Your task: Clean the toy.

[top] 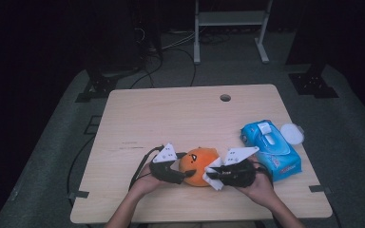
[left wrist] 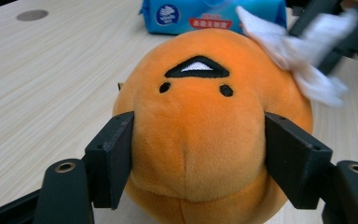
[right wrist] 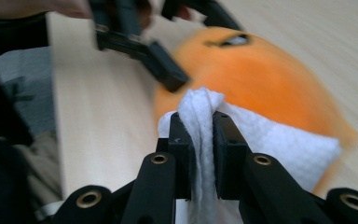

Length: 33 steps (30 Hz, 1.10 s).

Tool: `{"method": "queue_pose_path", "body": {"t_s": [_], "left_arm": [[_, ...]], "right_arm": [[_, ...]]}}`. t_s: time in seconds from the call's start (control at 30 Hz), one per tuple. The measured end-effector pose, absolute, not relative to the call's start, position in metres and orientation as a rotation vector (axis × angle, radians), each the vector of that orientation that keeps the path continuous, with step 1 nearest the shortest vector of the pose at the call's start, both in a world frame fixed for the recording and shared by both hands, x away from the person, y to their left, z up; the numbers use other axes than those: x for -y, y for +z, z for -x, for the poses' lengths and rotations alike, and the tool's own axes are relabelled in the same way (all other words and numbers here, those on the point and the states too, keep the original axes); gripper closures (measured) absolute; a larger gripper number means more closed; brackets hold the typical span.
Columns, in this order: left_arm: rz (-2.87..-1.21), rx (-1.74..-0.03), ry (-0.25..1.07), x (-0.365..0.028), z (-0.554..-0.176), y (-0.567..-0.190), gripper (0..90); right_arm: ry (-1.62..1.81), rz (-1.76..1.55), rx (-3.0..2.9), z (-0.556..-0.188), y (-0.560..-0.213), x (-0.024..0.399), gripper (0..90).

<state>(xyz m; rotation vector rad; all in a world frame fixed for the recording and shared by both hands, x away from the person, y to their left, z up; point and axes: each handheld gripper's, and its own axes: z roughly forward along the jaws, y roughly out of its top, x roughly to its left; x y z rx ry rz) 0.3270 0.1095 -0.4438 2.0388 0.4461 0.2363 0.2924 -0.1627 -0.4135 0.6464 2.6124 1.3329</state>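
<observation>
Now on the tabletop [top: 180, 114] sits the orange plush toy [top: 198, 166], clamped by the left hand-held gripper [top: 186, 174]; the right hand-held gripper [right wrist: 204, 125] pinches a white wipe [right wrist: 270, 140] against it (wiping underway, likely). Next: sweep across the fabric.

Orange plush toy [top: 198, 166]: round, soft, embroidered face with two small black eyes and a black-edged white mouth. It sits on the near part of the table, a little right of centre. Its face points up and toward the far side. In the left gripper view its sides are dented in where it is clamped.

White wipe [right wrist: 261, 135]: a textured cloth, crumpled and folded, pinched into a thick pleat. It lies against the toy's right side, touching the plush. One corner sticks out to the near side.
</observation>
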Motion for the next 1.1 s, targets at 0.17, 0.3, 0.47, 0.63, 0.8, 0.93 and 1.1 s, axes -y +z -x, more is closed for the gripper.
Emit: {"method": "queue_pose_path", "body": {"t_s": [0.17, 0.3, 0.47, 0.63, 0.8, 0.93, 1.1], "left_arm": [[-2.028, -0.448, 0.244, -0.108, -0.328, -0.444, 29.2], [-2.027, -0.451, 0.238, -0.108, -0.328, -0.446, 29.3], [-2.033, -0.439, 0.234, -0.108, -0.326, -0.446, 29.4], [-2.035, -0.44, 0.223, -0.11, -0.327, -0.446, 29.6], [-2.025, -0.447, 0.219, -0.11, -0.329, -0.446, 29.7], [-2.029, -0.475, 0.227, -0.11, -0.329, -0.447, 26.2], [-2.033, -0.586, 0.162, -0.112, -0.333, -0.444, 6.2]], "right_arm": [[1.307, -0.777, -2.56, -0.303, -0.419, 0.19, 78.9], [1.335, -0.724, -2.58, -0.295, -0.415, 0.179, 79.0], [1.312, -0.602, -2.607, -0.284, -0.412, 0.157, 78.9], [1.297, -0.737, -2.557, -0.302, -0.417, 0.185, 78.9], [1.305, -0.823, -2.538, -0.307, -0.42, 0.201, 78.8], [1.349, -0.729, -2.594, -0.297, -0.417, 0.182, 78.7], [1.31, -0.714, -2.592, -0.298, -0.417, 0.181, 78.8]]}}
